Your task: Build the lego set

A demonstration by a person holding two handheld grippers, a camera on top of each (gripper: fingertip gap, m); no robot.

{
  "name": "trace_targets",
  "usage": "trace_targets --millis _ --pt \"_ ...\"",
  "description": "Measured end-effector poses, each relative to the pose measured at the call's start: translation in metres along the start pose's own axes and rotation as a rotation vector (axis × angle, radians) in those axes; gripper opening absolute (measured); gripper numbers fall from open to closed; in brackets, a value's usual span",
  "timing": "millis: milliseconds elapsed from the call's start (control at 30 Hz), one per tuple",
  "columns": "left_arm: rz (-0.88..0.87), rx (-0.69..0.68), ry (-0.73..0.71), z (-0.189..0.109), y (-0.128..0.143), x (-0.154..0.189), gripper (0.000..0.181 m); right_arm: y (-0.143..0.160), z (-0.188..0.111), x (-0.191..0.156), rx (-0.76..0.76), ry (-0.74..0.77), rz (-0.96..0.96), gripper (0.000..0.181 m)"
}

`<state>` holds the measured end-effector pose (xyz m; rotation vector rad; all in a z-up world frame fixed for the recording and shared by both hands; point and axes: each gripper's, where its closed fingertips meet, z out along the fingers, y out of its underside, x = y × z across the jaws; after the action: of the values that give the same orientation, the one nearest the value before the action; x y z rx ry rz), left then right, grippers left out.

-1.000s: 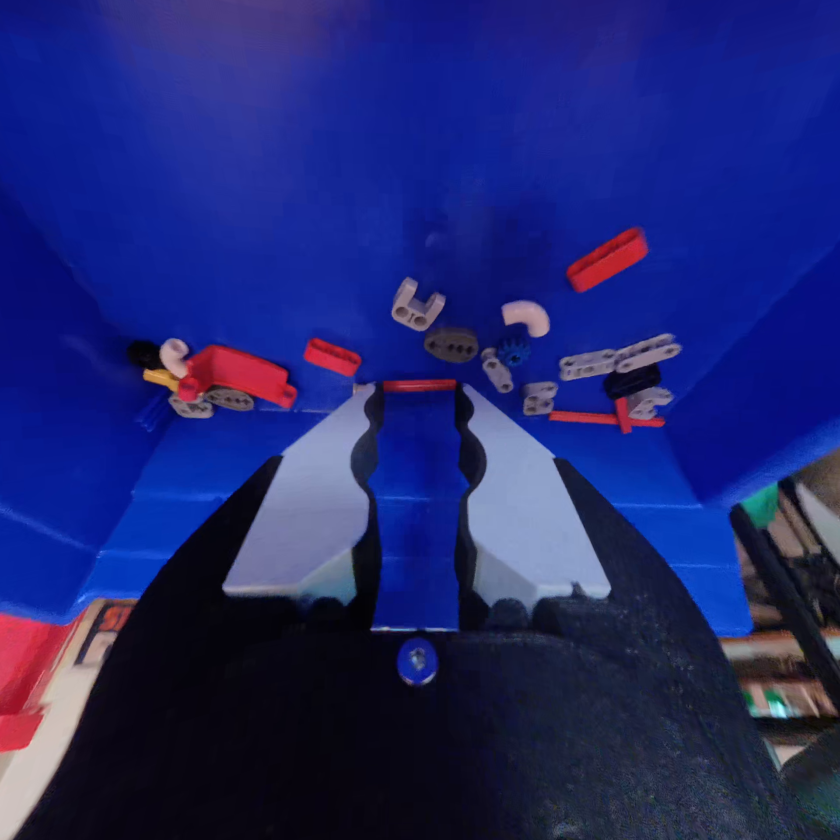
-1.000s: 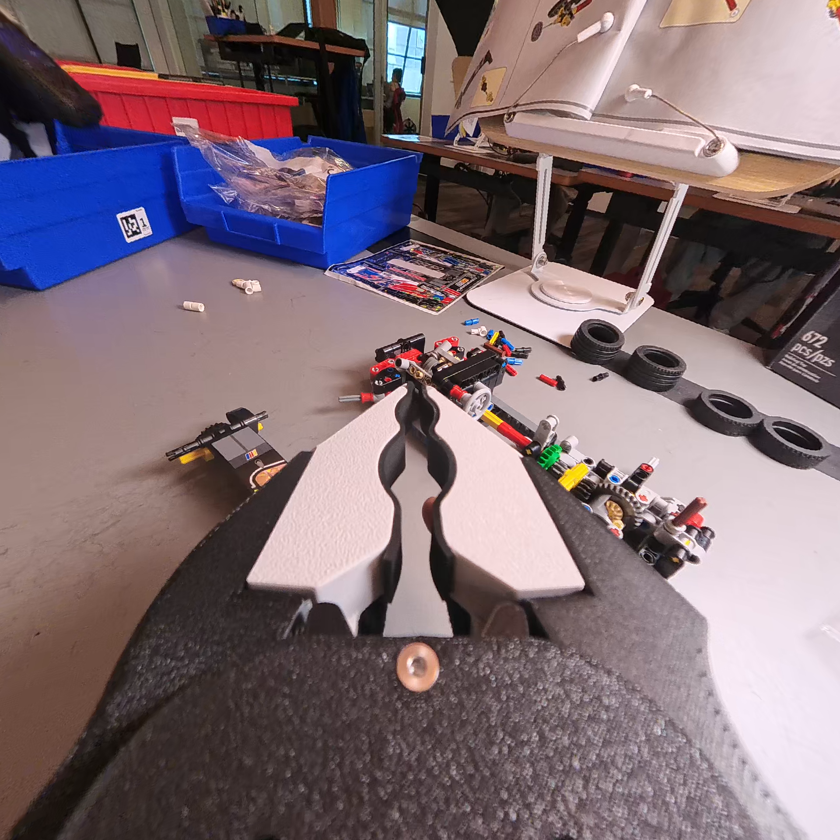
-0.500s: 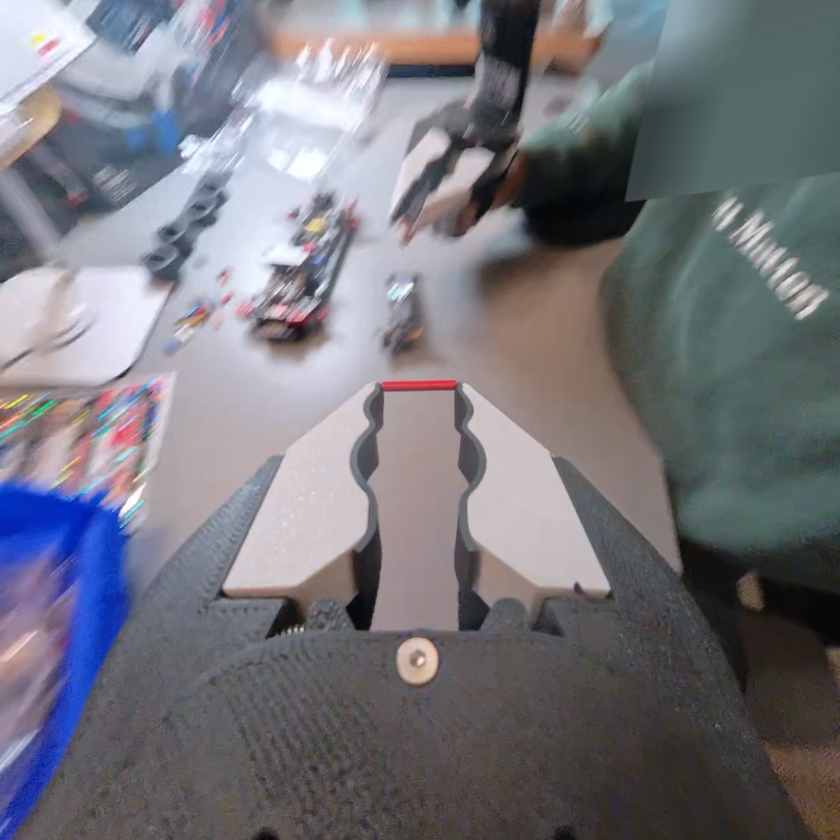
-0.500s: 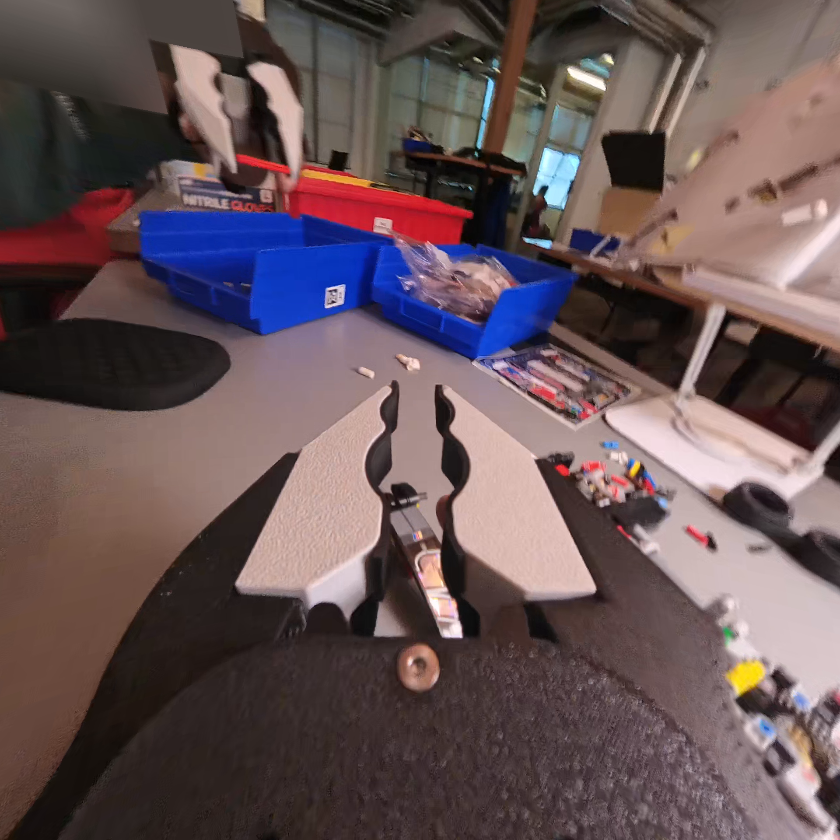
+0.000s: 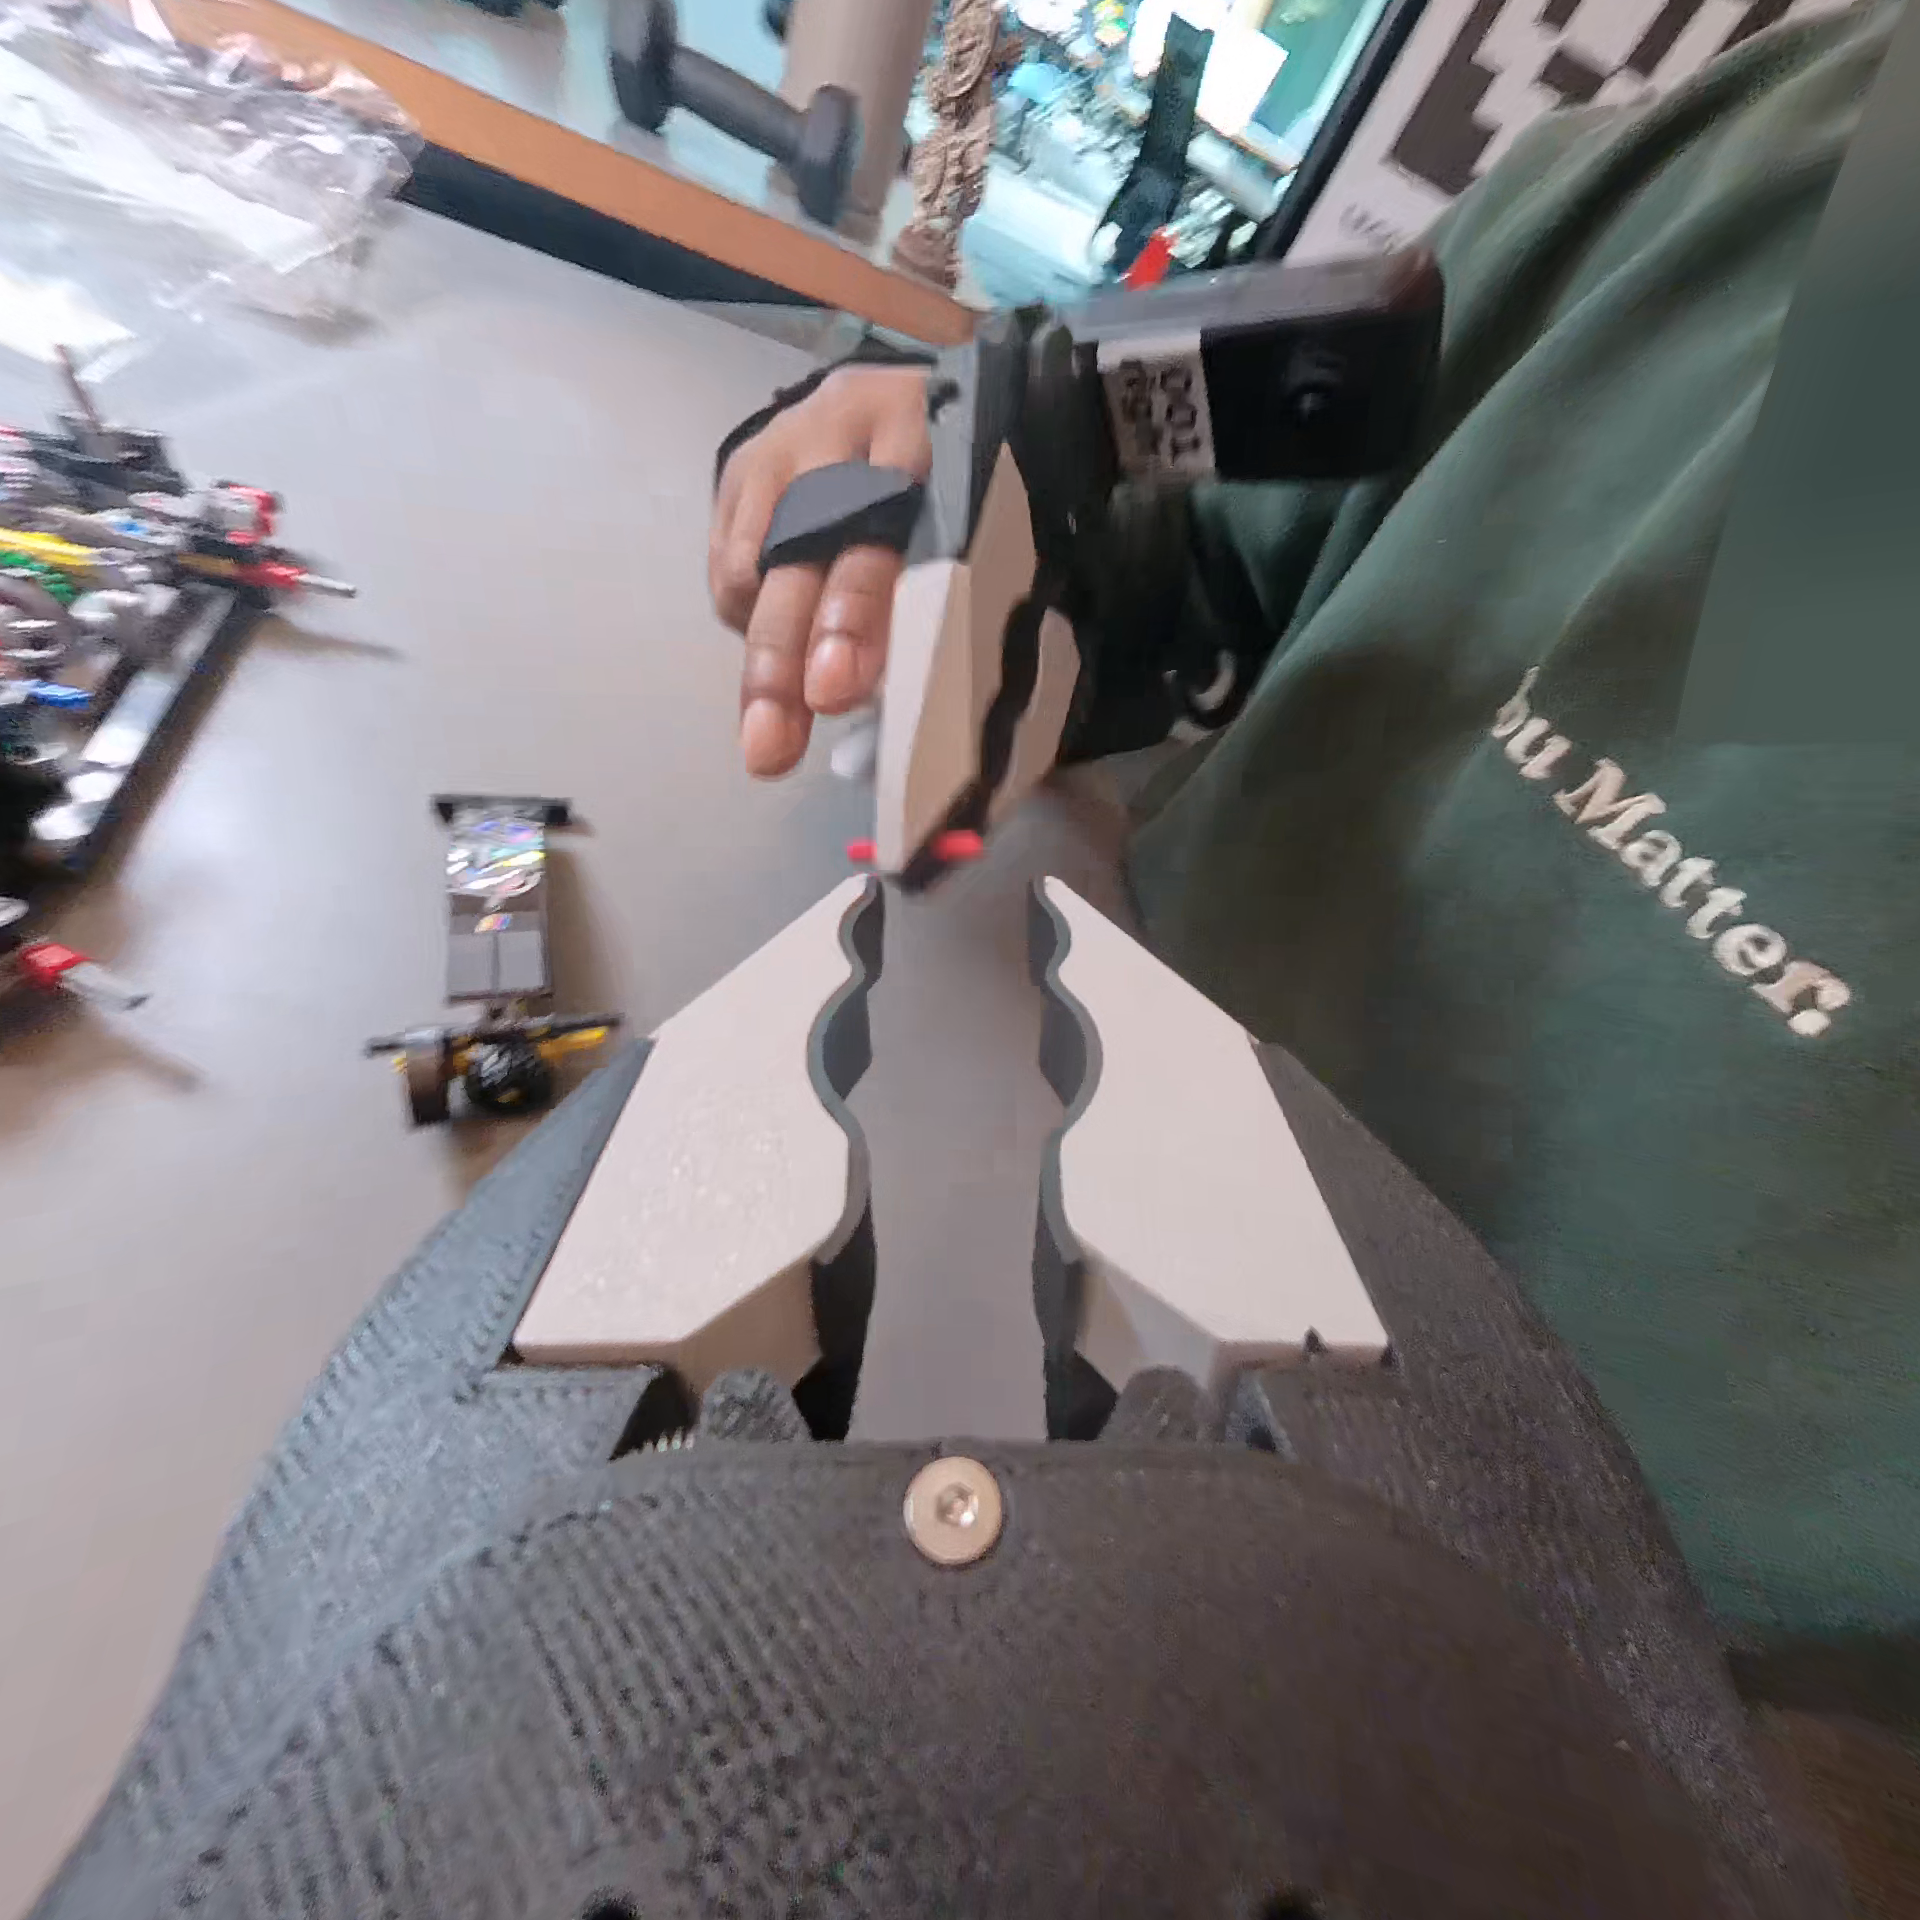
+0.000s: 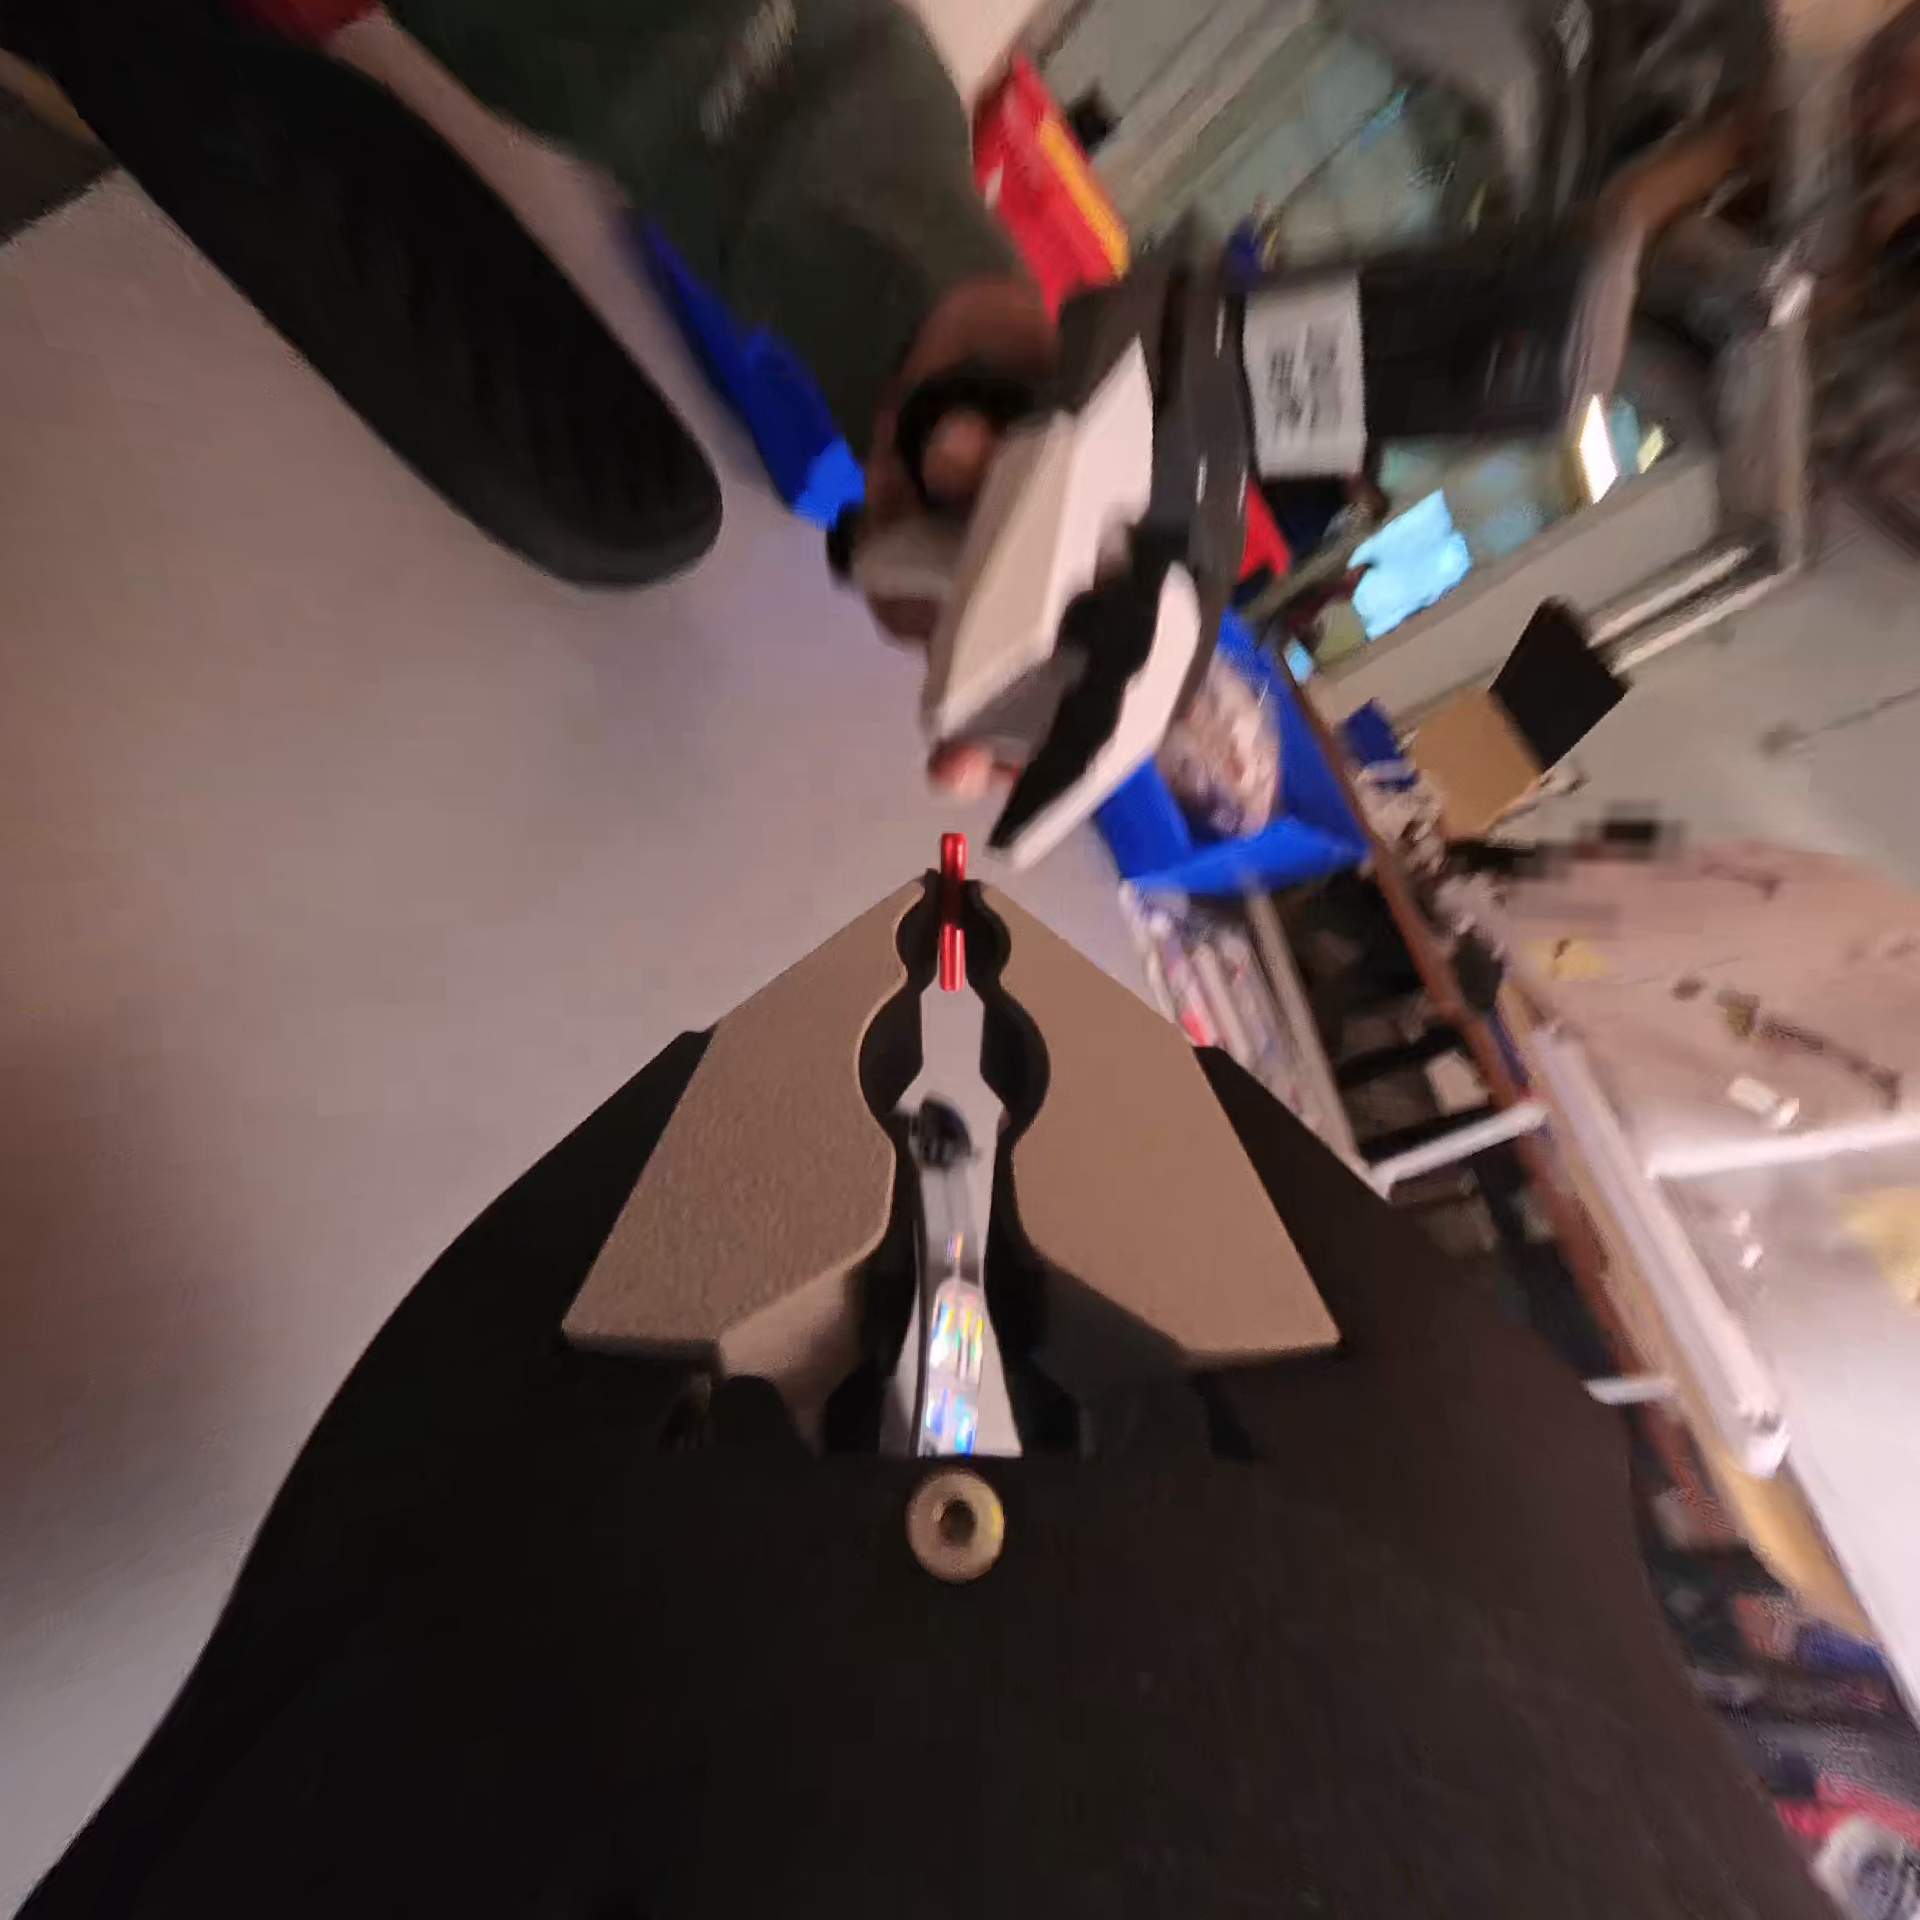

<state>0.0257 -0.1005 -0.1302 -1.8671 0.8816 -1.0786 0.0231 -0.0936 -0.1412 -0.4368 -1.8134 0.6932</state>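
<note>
Where the left wrist view reaches its left edge, the larger chassis build lies blurred on the grey tabletop, parked clear of the work in hand. Nearer centre rests a small black subassembly with a shiny foil panel and a yellow-and-black axle end. It lies flat and untouched, and it appears to be the piece awaiting the next part.

At centre the left gripper has its jaws spread apart with nothing between them. Just beyond its tips the right gripper points steeply downward, held by a hand, with its jaws clamped on a short red axle. The axle sits crosswise at the very tips, both ends protruding. This grip leaves the ends free for insertion. It is also judged a thin hold, so the part could pivot or slip under push.

The two grippers stand tip to tip, close but not seen to touch. This reads as an exchange of the part in mid-air, above the tabletop.

At right, a green sleeve and torso fill the frame. The right wrist view agrees: the axle is pinched at the fingertips, the subassembly shows below between the fingers, and blue bins stand farther right.
</note>
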Motion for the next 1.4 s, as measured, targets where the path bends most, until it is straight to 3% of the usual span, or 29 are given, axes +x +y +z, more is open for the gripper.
trace_targets --millis 100,167,233,300,367,500,600,633,667,767,933,1033,1200,1300,1400 --pt "0.082 -0.073 -0.244 -0.052 0.003 -0.004 0.037 0.07 -0.032 -0.002 -0.311 -0.129 0.16 0.0" --pt "0.11 -0.191 -0.512 -0.114 0.015 -0.012 0.032 0.12 -0.07 -0.012 -0.531 -0.216 0.286 0.0" --pt "0.04 -0.426 -0.758 -0.19 0.051 -0.01 0.033 0.149 -0.099 -0.012 -0.636 -0.208 0.386 0.0" --pt "-0.153 -0.658 -0.917 -0.259 0.102 0.009 0.037 0.168 -0.121 -0.018 -0.729 -0.23 0.456 0.0" --pt "-0.344 -0.809 -0.924 -0.292 0.152 0.04 0.041 0.179 -0.131 -0.02 -0.774 -0.225 0.478 0.0" --pt "-0.581 -1.059 -0.838 -0.311 0.235 0.082 0.048 0.189 -0.138 -0.025 -0.823 -0.255 0.541 0.0" --pt "-0.591 -1.243 -0.835 -0.326 0.273 0.088 0.044 0.189 -0.142 -0.025 -0.833 -0.26 0.546 0.0" --pt "-0.592 -1.244 -0.806 -0.322 0.278 0.088 0.032 0.189 -0.143 -0.026 -0.839 -0.259 0.544 0.0" --pt "-0.588 -1.235 -0.776 -0.317 0.28 0.089 0.019 0.19 -0.145 -0.027 -0.842 -0.258 0.544 0.0" --pt "-0.573 -1.242 -0.75 -0.32 0.265 0.091 0.018 0.19 -0.148 -0.027 -0.845 -0.255 0.551 0.0" --pt "-0.497 -1.436 -0.889 -0.359 0.193 0.085 0.023 0.189 -0.141 -0.025 -0.83 -0.245 0.553 0.001" --pt "-0.467 -1.547 -0.919 -0.361 0.163 0.081 0.025 0.187 -0.138 -0.026 -0.812 -0.243 0.557 0.0" --pt "-0.504 -1.605 -0.902 -0.35 0.166 0.077 0.025 0.186 -0.141 -0.028 -0.806 -0.25 0.558 0.001" --pt "-0.522 -1.552 -0.893 -0.341 0.178 0.076 0.024 0.186 -0.141 -0.028 -0.802 -0.252 0.556 0.0" --pt "-0.548 -1.389 -0.864 -0.316 0.191 0.07 0.023 0.186 -0.14 -0.028 -0.799 -0.25 0.554 0.0"
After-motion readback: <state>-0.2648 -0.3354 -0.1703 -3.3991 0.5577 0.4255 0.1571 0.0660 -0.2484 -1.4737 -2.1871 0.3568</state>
